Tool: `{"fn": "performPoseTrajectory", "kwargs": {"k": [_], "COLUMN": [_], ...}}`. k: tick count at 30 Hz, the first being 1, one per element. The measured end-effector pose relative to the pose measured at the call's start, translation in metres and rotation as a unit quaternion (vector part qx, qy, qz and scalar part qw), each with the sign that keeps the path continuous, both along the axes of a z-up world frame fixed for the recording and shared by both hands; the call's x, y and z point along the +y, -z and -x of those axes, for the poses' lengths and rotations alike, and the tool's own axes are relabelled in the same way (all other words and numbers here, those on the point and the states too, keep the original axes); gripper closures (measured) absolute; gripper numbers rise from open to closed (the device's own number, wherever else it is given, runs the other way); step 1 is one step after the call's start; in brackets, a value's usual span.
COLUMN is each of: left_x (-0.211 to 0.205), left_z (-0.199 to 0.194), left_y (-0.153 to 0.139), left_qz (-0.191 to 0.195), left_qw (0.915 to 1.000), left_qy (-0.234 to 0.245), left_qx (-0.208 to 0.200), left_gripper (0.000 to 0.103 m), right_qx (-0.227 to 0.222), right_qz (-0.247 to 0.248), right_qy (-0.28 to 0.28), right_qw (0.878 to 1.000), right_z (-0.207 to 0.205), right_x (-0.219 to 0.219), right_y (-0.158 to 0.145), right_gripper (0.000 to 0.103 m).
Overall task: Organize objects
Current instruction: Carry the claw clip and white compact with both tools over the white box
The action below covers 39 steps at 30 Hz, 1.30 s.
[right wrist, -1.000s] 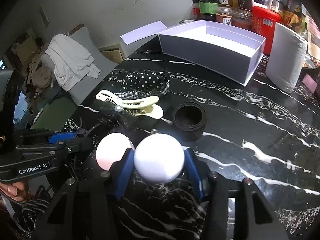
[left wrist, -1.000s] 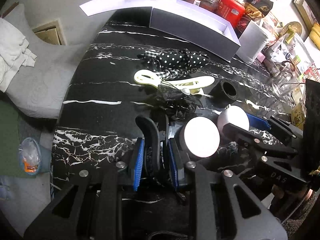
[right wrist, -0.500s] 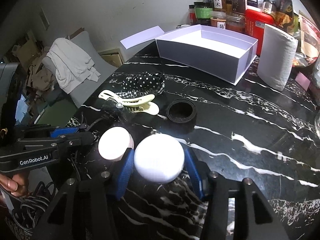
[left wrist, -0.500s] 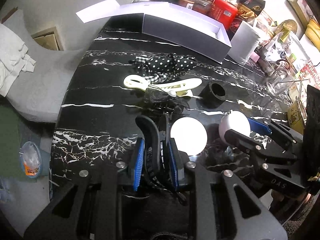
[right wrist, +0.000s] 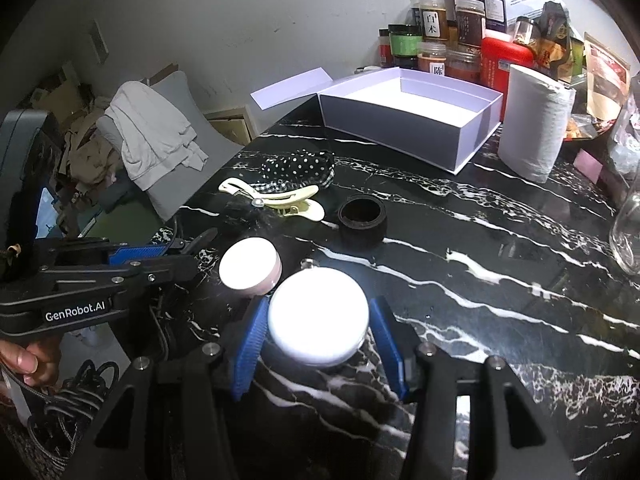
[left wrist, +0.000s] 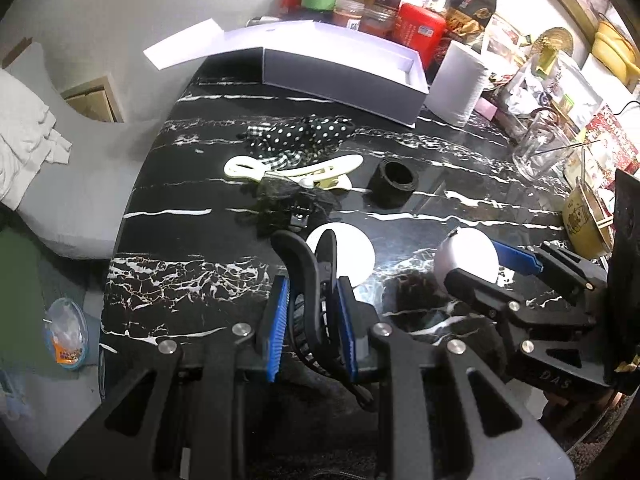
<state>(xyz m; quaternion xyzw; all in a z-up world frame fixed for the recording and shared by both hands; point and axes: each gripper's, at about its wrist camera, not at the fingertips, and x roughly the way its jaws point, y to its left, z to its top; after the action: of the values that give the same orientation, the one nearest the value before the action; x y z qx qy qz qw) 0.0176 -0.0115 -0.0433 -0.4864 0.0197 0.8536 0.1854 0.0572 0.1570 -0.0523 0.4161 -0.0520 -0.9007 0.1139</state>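
Note:
My left gripper (left wrist: 312,316) is shut on a black hair claw clip (left wrist: 308,280) and holds it above the black marble table (left wrist: 180,272). My right gripper (right wrist: 318,340) is shut on a round white jar (right wrist: 318,320), also seen in the left wrist view (left wrist: 466,256). A second white-lidded pink jar (right wrist: 250,266) stands on the table beside it. A cream hair clip (right wrist: 276,200), a polka-dot bow (right wrist: 298,168), a black lace bow (left wrist: 296,196) and a black ring-shaped cup (right wrist: 362,220) lie further out. An open white box (right wrist: 404,120) stands at the far edge.
A paper towel roll (right wrist: 534,124) stands right of the box. Jars and a red tin (right wrist: 504,60) line the wall behind. A clear glass vessel (left wrist: 544,148) stands at the right. A grey chair with white cloth (right wrist: 152,136) is off the table's left edge.
Both grippers have risen and drawn back from the table with their objects held. The pink jar stays on the table and now appears further below.

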Motion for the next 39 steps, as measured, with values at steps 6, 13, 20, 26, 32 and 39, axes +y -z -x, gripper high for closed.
{"fn": "performPoseTrajectory", "kwargs": {"k": [6,13,20,26,32,39], "left_x": [0.006,0.015,0.023,0.031,0.042,0.058], "left_z": [-0.003,0.003,0.021,0.041,0.061,0.086], "left_y": [-0.006,-0.015,-0.023,-0.027,-0.027,-0.030], "left_qz": [-0.003,-0.007,-0.002,-0.003,-0.002,-0.003], "left_qw": [0.9998,0.9993,0.9988,0.9982,0.9971,0.9957], "left_qy": [0.014,0.033,0.045,0.057,0.075,0.092], "left_qx": [0.011,0.016,0.020,0.018,0.013,0.012], "left_gripper": [0.081,0.081,0.081,0.081,0.081,0.081], "right_qx": [0.012,0.021,0.017,0.008,0.003,0.006], "right_qz": [0.001,-0.005,-0.003,-0.008,-0.012,-0.021], "right_qy": [0.005,0.009,0.005,0.001,0.002,0.006], "right_qw": [1.000,1.000,1.000,1.000,1.000,1.000], "right_z": [-0.011,-0.009,0.006,0.023,0.040,0.064], "right_x": [0.002,0.007,0.010,0.012,0.019,0.032], "right_y": [-0.006,-0.017,-0.020,-0.022,-0.022,-0.027], "right_gripper": [0.050,0.050,0.050,0.050,0.050,0.050]}}
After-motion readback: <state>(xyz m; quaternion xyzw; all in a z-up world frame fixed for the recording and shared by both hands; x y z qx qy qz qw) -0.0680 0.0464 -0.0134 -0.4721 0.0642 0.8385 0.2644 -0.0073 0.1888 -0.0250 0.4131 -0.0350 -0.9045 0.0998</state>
